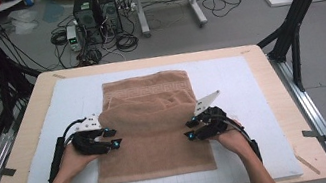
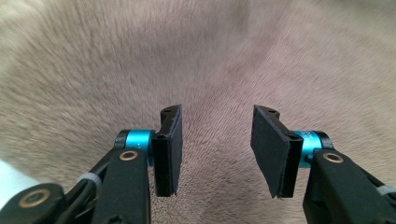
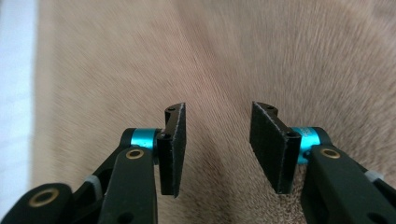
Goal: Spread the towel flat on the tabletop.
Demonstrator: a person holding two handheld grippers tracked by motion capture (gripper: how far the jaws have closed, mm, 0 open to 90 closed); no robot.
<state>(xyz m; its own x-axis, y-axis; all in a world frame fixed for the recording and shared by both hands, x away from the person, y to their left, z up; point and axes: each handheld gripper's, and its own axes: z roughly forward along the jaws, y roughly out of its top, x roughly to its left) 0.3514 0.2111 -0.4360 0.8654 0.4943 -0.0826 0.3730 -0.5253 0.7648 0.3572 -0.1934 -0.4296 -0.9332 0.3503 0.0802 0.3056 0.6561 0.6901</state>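
lying half-folded: soft, fuzzy brown terry towel (image 1: 149,124).

Light wooden table (image 1: 23,146), white gridded mat (image 1: 255,105) on it, brown towel (image 1: 156,148) folded on mat.

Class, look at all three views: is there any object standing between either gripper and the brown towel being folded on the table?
Nothing visible does. The left gripper and right gripper sit at the side edges of the towel, and in each gripper view the open fingers have only towel pile between and beyond them, with no other object intervening.
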